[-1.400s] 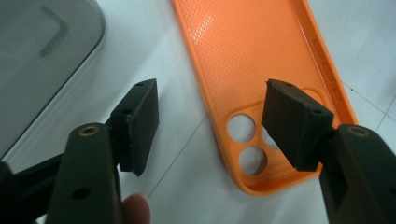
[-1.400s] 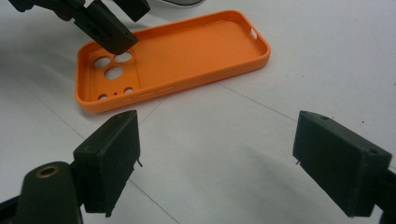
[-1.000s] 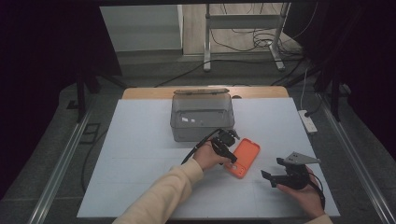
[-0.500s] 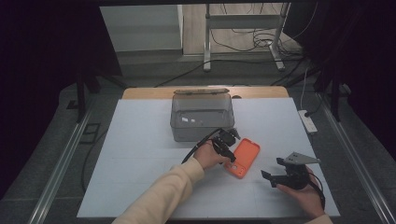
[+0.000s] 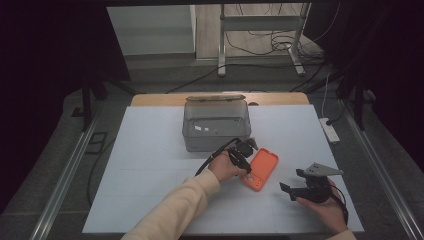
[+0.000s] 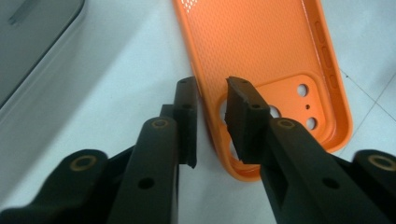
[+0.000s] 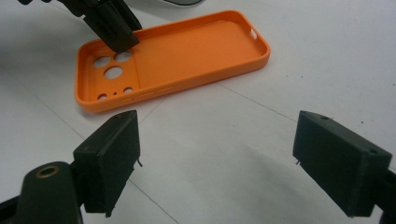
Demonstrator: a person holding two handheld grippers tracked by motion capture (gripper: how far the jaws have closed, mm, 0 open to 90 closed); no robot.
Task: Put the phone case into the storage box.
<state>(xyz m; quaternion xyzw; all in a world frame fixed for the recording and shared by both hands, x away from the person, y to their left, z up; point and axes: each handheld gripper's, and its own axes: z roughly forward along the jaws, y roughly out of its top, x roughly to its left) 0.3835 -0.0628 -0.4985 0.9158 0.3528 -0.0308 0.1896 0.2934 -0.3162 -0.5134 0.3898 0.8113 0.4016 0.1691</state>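
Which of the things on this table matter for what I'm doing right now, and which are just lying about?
In play:
- orange phone case, lying open side up
- left gripper, jaws astride the case's rim at the camera-hole end, not yet closed
- right gripper, open, apart from the case

Lying about:
- clear lidded box behind the case
- power strip at the table's right edge

Orange phone case (image 5: 260,169), black fingers (image 6: 187,114), white table (image 5: 150,165), grey box (image 5: 216,125).

Phone case (image 5: 260,169) lies before the box (image 5: 216,125).
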